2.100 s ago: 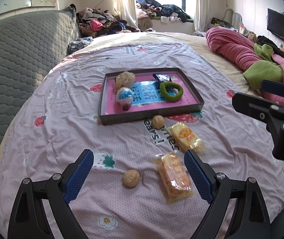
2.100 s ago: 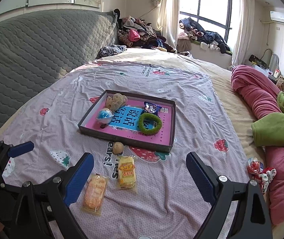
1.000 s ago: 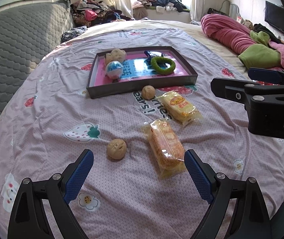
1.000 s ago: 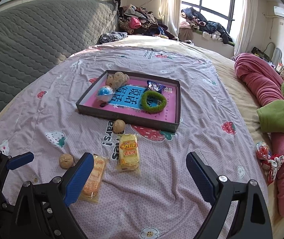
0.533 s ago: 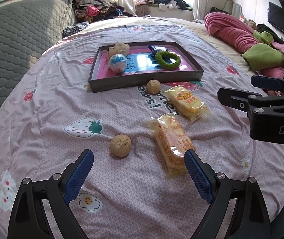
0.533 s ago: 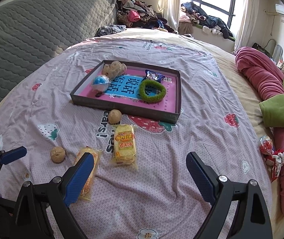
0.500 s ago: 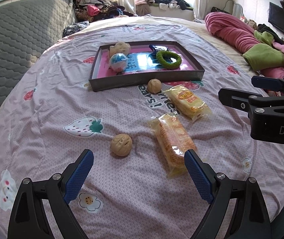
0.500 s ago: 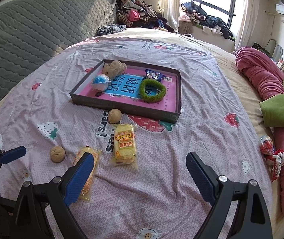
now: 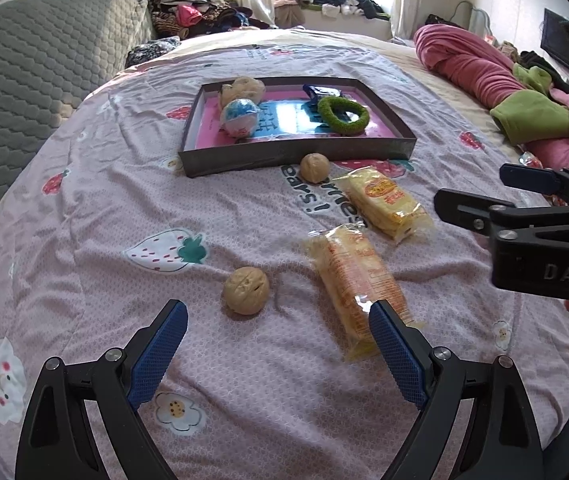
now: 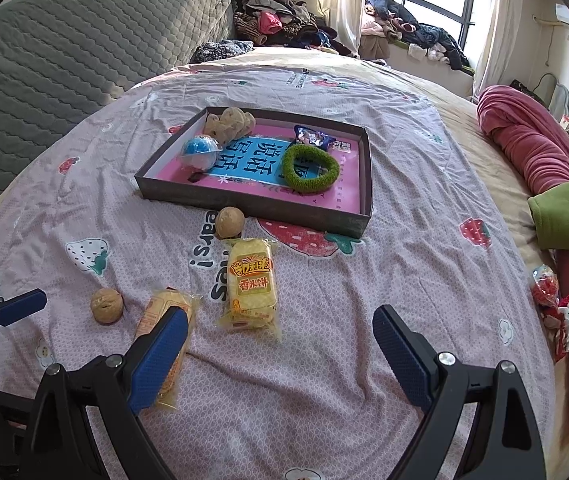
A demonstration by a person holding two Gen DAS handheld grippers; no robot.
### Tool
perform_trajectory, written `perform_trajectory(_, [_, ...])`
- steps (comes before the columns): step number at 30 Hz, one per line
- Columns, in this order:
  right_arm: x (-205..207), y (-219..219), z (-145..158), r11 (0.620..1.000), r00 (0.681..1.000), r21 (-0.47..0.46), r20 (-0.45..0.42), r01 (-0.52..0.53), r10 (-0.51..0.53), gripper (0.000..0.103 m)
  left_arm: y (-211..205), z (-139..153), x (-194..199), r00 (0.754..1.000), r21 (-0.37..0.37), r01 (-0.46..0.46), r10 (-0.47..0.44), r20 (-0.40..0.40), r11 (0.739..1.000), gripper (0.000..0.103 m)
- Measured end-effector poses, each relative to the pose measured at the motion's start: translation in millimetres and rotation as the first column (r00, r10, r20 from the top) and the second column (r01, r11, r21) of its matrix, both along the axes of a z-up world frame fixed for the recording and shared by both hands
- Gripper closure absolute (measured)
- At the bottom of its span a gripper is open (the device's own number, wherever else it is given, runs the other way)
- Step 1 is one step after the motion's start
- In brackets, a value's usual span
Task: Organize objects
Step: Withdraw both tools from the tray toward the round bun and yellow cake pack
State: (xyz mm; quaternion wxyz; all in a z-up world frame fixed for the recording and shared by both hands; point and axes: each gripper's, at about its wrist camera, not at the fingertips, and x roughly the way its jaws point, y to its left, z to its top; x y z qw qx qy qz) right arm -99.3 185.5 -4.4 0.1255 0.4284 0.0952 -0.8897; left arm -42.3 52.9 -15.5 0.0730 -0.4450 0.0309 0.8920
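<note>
Left gripper (image 9: 278, 332): jaws spread wide over the bedspread, nothing between the pads; bottom centre of the left wrist view.
Right gripper (image 10: 280, 344): jaws spread wide and empty, bottom centre of the right wrist view; it also shows at the right edge of the left wrist view.
Near walnut (image 9: 246, 290): lies on the bedspread just above the gap of the left gripper, touching neither pad.
Long cracker pack (image 9: 354, 276): just right of the near walnut; its lower end sits beside the left gripper's right pad.
Yellow cracker pack (image 10: 251, 284): centre of the right wrist view, above the right gripper's gap, apart from the long pack.
Far walnut (image 10: 230, 222): just below the tray's near wall, close to the yellow pack's upper end.
Tray (image 10: 244, 200): upper middle of both views; it holds a blue-white ball (image 10: 200, 153), a green ring (image 10: 311, 168), a blue wrapper (image 10: 312, 136) and a beige lump (image 10: 230, 120).
Open room: bare bedspread (image 10: 424, 248) right of the packs and the tray, and left of the near walnut.
Edges: grey quilted headboard (image 10: 64, 48) at upper left, pink blanket (image 10: 524, 140) along the right.
</note>
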Motion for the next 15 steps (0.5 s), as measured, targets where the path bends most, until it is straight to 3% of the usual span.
perform_trajectory(15, [-14.5, 1.0, -12.0, 1.000, 1.000, -0.007, 0.020, 0.004, -0.003, 0.009, 1.6, -10.1, -10.6, 1.000, 0.009, -0.003, 0.003, 0.010, 1.000, 0.010])
